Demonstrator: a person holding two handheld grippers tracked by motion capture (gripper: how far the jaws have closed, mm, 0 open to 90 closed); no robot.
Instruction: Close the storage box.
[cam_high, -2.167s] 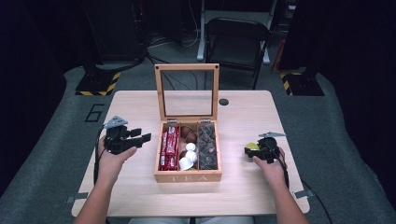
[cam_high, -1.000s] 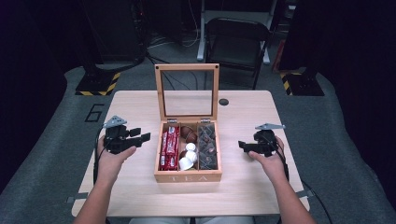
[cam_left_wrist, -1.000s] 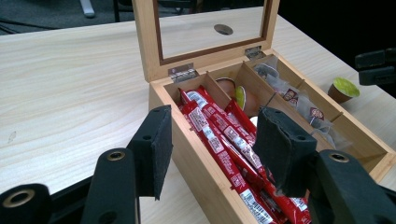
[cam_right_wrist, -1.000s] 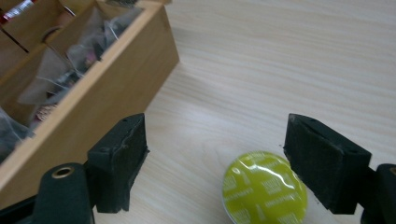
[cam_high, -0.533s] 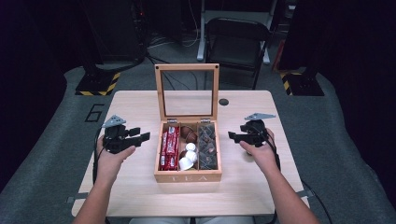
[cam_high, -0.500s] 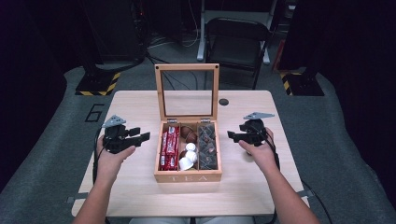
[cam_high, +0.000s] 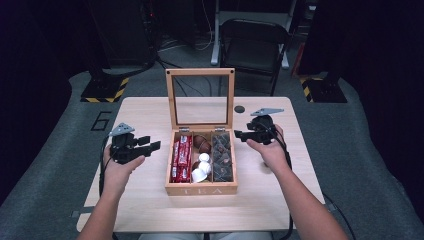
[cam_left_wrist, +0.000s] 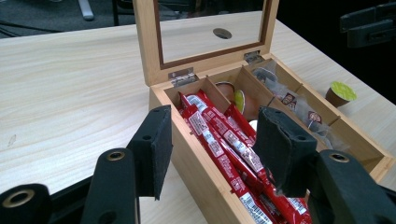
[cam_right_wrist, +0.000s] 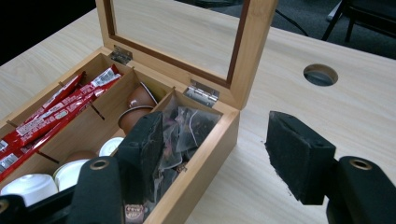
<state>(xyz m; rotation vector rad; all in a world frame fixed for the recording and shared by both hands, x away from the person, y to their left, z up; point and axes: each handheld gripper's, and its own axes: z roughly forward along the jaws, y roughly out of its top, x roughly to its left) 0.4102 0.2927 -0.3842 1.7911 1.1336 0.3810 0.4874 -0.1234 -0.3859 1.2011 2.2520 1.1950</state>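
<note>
The left gripper (cam_high: 150, 146) hovers over the desk's (cam_high: 145, 200) left half, just off the box's (cam_high: 200, 190) left wall; its jaws stand wide apart and hold nothing; in the left gripper view (cam_left_wrist: 212, 154) they frame the left compartment with its red sticks (cam_left_wrist: 224, 140).

The box sits mid-desk, nearer the front edge, its glazed lid (cam_high: 200, 97) upright on two hinges; capsules (cam_high: 201, 165) fill the middle compartment, tea bags (cam_high: 221, 155) the right one; a green-topped capsule (cam_left_wrist: 340, 93) stands on the desk just beyond the box's right wall in the left gripper view.

I judge the box stiff, rather light and smooth-sided, so it could skid if pushed at one wall; the lid is the delicate part, a thin wooden frame around a pane, free to swing on its hinges; best taken by the frame's top rail or a side rail, never by the pane; the tea bags would be soft, very light and easily torn, best pinched at a fold.

The right gripper (cam_high: 240, 135) hangs at the box's back right corner, by the right hinge (cam_right_wrist: 201, 93); its jaws are spread wide and empty (cam_right_wrist: 219, 158); one jaw over the tea bags, the other over bare desk.

Against two seconds ago, the right gripper has come from near the desk's right edge to that corner, and now points at the box; the left has barely shifted; the box and lid are as they were.
</note>
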